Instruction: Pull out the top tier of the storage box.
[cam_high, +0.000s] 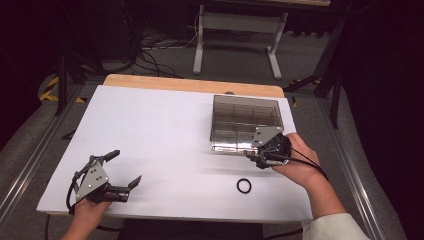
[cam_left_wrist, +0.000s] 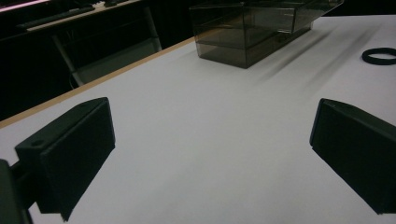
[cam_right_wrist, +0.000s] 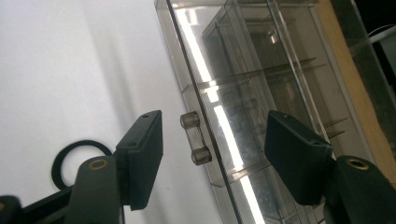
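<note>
A smoky clear plastic box with inner dividers stands at the right back of the white table top. Its front wall carries a small clear handle. My right gripper is at that front wall, rolled on its side. In the right gripper view its jaws stand open on either side of the handle, with a gap to each pad. A black rubber ring lies flat on the sheet just in front of it. My left gripper rests open at the front left with nothing between its jaws.
A white sheet covers the table, with a strip of wooden edge at the back. A white desk frame and cables stand on the floor beyond. In the left gripper view the box and the ring lie far ahead.
</note>
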